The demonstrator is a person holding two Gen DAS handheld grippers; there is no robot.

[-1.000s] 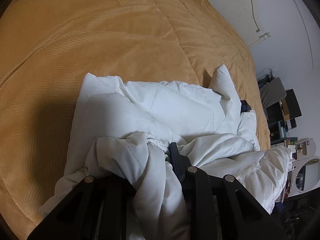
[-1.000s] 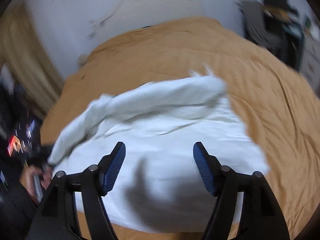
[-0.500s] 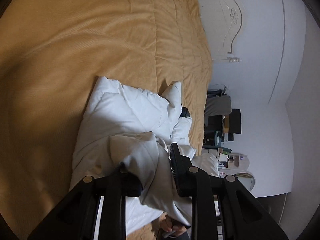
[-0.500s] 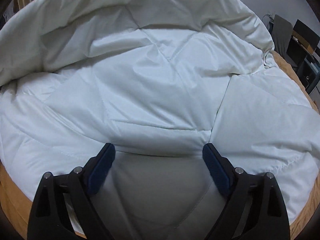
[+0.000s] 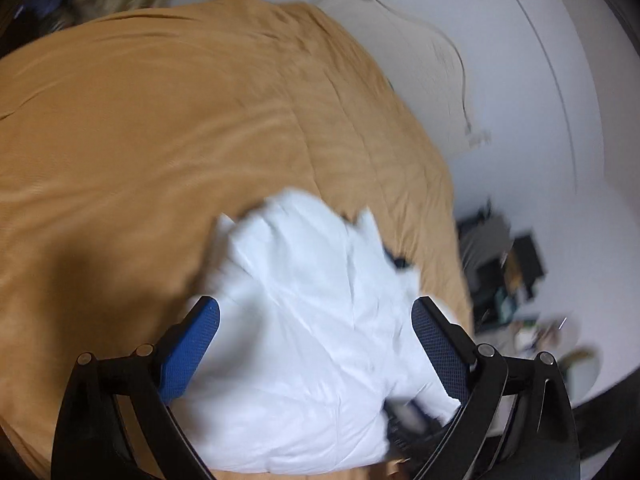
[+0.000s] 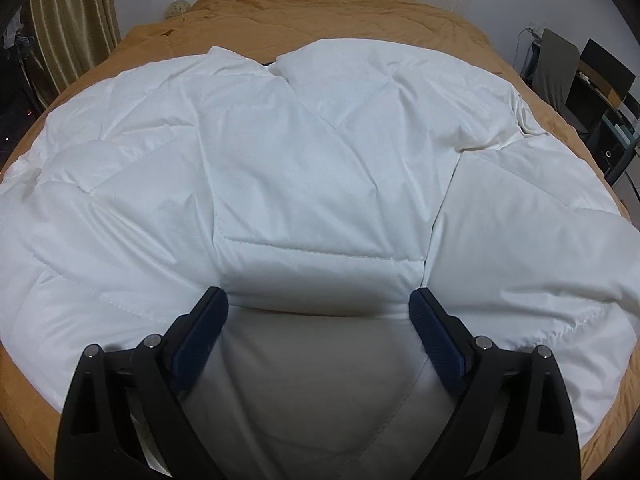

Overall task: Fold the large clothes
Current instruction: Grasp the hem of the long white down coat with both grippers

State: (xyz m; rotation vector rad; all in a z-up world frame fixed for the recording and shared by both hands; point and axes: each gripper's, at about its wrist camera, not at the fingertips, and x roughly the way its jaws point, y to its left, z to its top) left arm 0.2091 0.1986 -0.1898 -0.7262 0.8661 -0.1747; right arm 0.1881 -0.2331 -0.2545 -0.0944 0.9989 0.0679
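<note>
since the earlier frame the left tongs (image 5: 316, 320) have let go of the bunched white fabric they were pinching; their jaws are opening wide, with nothing pressed between the blue pads (image 5: 188, 348). the white padded coat (image 5: 312, 340) that hung from them now lies flat below them on the bed (image 5: 160, 140). the left view is blurred by motion. the right tongs (image 6: 318, 304) have dropped from a high view of the bed to just above the coat (image 6: 280, 160), and their jaws are opening too, spread over the quilted cloth without gripping it; whether the pads touch the fabric cannot be told.

the coat lies spread across the near part of the bed, on the mustard-brown bedspread (image 6: 340, 4), with quilted seams showing and one panel folded over another along a seam at the right. a small dark patch shows at the coat's far edge in the left view. no container holding anything can be made out. a curtain (image 6: 72, 24) hangs at the left beyond the bed, and a cluttered shelf unit (image 6: 600, 92) stands by the wall at the right.
</note>
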